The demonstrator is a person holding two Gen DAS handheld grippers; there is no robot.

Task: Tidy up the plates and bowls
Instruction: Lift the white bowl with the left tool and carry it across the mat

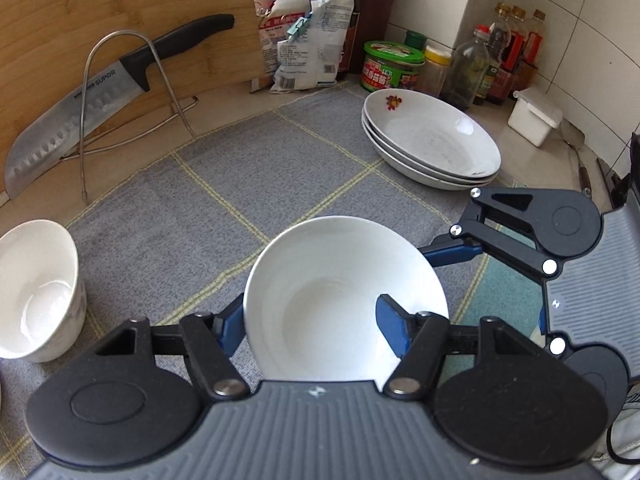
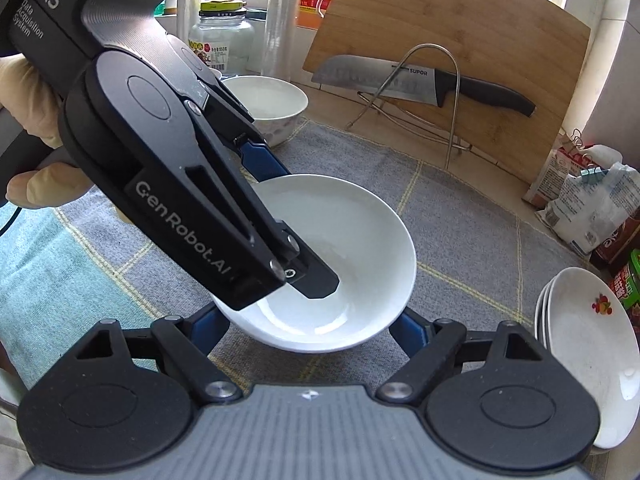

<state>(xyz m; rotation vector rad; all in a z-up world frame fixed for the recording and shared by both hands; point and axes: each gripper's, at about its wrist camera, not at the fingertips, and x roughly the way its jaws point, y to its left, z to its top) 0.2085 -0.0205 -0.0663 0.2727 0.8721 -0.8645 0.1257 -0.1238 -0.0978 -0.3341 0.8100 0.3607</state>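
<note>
Left claw [image 1: 312, 320] clamps white bowl [image 1: 344, 300] rim; right claw [image 2: 308, 328] straddles bowl, jaws wide, contact unclear. Stacked plates [image 1: 432, 140] nearby on counter.

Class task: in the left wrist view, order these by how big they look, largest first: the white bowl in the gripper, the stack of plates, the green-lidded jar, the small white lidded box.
1. white bowl, though nearness to the camera inflates it
2. stack of plates
3. green-lidded jar and small white lidded box: too alike to rank

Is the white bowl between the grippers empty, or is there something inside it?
Empty. The white bowl shows only a bare, glossy white inside in both views; nothing lies in it except one finger of the left gripper gripping its rim.
</note>
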